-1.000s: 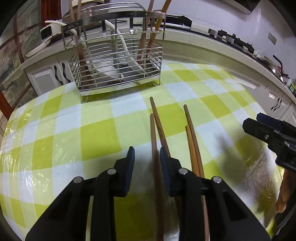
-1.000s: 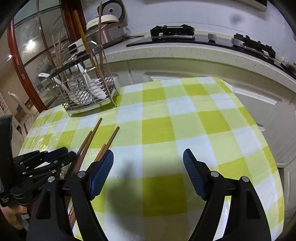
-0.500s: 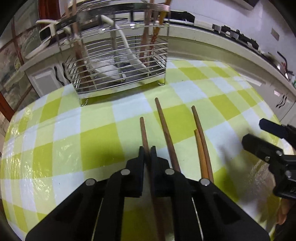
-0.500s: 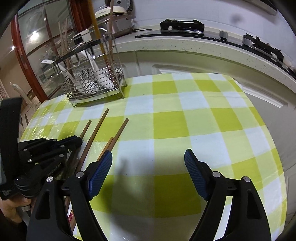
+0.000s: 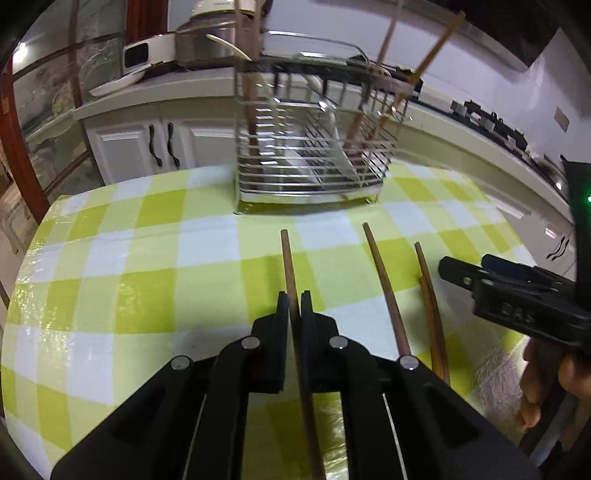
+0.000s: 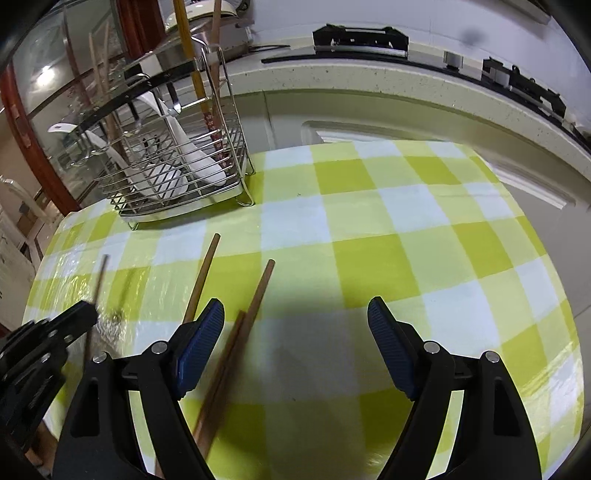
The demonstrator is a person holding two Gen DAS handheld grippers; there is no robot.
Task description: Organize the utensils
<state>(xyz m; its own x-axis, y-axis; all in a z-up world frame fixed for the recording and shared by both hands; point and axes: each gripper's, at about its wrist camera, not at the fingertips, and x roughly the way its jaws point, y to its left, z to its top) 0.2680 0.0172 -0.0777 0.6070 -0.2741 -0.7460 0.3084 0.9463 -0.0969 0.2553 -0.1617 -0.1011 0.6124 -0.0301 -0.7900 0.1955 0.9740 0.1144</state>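
My left gripper (image 5: 294, 300) is shut on a brown wooden chopstick (image 5: 288, 258) and holds it lifted over the table, tip pointing toward the wire utensil rack (image 5: 314, 147). Three more chopsticks lie on the checked cloth to its right: one long (image 5: 384, 284) and a pair (image 5: 430, 295). My right gripper (image 6: 295, 343) is open and empty above the cloth, with chopsticks (image 6: 255, 306) by its left finger. The rack (image 6: 177, 155) holds chopsticks and white spoons. The left gripper (image 6: 44, 339) shows blurred at the right wrist view's left edge.
The green-and-white checked table (image 6: 406, 240) ends near a beige kitchen counter (image 6: 369, 81) behind. White cabinets (image 5: 147, 144) stand beyond the table's far left. A rice cooker (image 5: 218, 33) sits on the counter behind the rack.
My left gripper closed on one chopstick and lifted it off the cloth, away from the other three. My right gripper stayed open and shifted slightly left.
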